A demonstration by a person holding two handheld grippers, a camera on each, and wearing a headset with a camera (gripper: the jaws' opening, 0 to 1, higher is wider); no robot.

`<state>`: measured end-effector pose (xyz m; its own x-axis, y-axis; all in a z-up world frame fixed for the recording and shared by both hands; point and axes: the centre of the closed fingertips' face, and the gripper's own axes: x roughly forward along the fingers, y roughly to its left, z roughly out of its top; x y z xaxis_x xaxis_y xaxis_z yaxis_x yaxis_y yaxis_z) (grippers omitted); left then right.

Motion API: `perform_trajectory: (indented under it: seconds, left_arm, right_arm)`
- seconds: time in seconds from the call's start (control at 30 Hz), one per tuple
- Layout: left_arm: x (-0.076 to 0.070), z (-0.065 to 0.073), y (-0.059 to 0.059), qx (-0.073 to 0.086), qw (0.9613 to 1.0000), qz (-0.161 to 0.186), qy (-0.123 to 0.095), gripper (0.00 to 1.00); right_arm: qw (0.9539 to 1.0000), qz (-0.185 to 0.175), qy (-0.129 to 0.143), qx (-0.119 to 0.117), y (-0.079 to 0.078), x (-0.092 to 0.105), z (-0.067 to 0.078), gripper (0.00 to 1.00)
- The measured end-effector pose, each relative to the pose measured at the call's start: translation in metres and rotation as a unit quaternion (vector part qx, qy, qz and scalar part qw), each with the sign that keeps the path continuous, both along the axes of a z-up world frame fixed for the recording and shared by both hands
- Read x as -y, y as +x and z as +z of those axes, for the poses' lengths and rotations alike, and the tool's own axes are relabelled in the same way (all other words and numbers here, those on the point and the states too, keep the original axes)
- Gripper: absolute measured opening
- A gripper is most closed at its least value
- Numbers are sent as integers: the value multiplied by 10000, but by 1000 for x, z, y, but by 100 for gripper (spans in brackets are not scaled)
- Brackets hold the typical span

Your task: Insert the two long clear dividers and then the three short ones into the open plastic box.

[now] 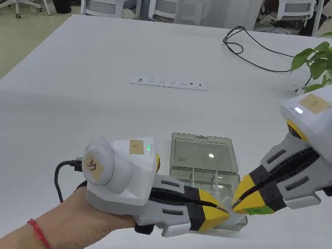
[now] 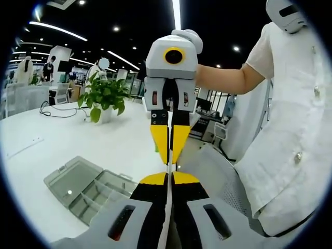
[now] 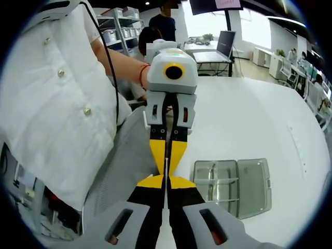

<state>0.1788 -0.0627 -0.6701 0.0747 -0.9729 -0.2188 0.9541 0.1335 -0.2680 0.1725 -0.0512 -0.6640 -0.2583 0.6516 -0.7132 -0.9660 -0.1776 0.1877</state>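
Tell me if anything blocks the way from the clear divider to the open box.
Nothing visible does. The left gripper and right gripper pinch the clear divider tip to tip at the near edge of the box, whose lid lies open behind. Seated dividers already stand inside it.

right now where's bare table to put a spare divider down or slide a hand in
Free: the wide stretch between the power strip and the open box, and the table left of both. Crowded: the box's front edge, where the left gripper and right gripper meet on a clear divider; cable and plant far right.
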Motion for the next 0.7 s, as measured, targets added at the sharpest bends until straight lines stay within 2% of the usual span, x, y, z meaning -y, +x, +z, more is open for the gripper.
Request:
perform_trajectory:
  seconds: [0.2, 0.7]
  left_arm:
    - [-2, -2, 1, 9, 10000, 47, 49, 0]
    - [-22, -10, 14, 2, 9988, 431, 234, 15]
  right_arm:
    - [10000, 18, -32, 39, -1, 0, -1, 3]
    - [9994, -242, -113, 206, 13, 12, -1, 3]
